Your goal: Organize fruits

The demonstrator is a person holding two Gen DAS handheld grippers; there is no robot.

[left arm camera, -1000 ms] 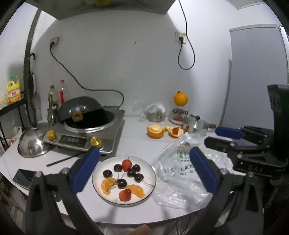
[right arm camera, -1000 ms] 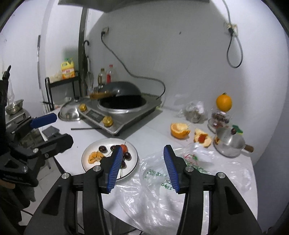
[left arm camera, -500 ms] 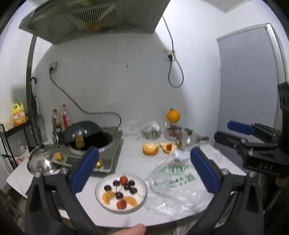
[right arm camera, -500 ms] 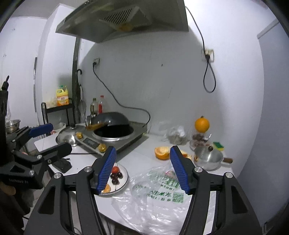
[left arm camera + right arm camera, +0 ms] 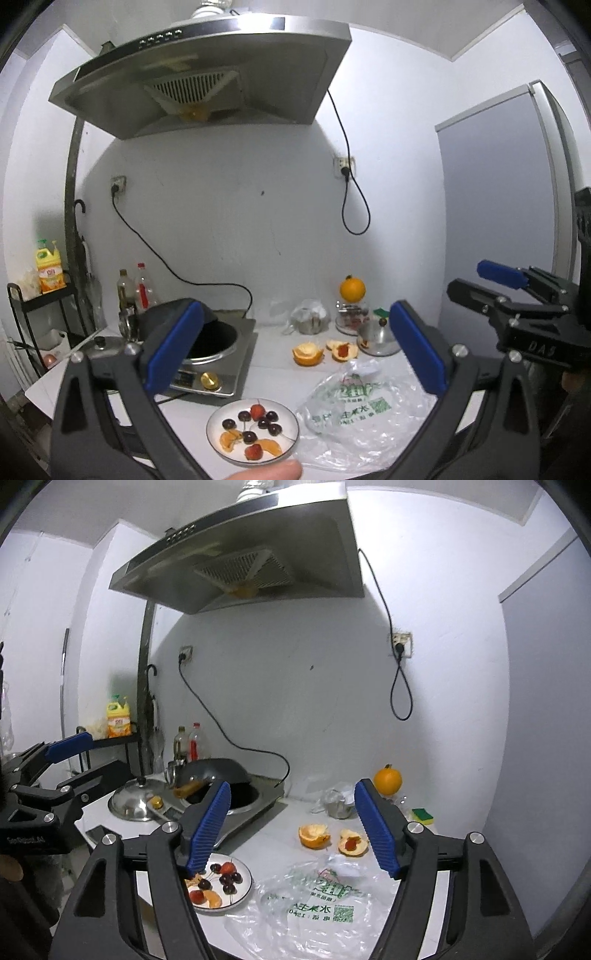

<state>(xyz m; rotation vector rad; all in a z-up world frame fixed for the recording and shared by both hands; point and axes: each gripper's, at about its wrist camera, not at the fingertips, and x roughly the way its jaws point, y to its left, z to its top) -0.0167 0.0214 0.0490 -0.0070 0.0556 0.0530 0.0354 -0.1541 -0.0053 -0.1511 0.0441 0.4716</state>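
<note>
A white plate point(image 5: 218, 417) point(image 5: 244, 893) near the counter's front edge carries dark cherries point(image 5: 267, 424), two strawberries and orange segments point(image 5: 229, 439). Beside it lies an empty clear plastic bag point(image 5: 351, 406) point(image 5: 317, 901). Orange peel halves point(image 5: 307, 353) point(image 5: 314, 835) rest further back, and a whole orange point(image 5: 352, 288) point(image 5: 387, 780) sits on a jar. My left gripper point(image 5: 291, 354) hangs open and empty, raised above and in front of the counter. My right gripper point(image 5: 291, 830) is empty with its jaws opening, also held high; it shows at the right of the left wrist view point(image 5: 498, 280).
An induction cooker with a dark wok point(image 5: 214, 336) stands at the left, a steel lid point(image 5: 133, 805) beside it. A small steel pot point(image 5: 376, 334), a bag of scraps point(image 5: 338, 801), a sponge point(image 5: 422, 814) and bottles point(image 5: 188, 746) line the wall. A range hood point(image 5: 207, 70) hangs overhead.
Both grippers have risen and pulled back from the counter, so the plate and bag look smaller and lower. The right gripper's jaws have spread wider.
</note>
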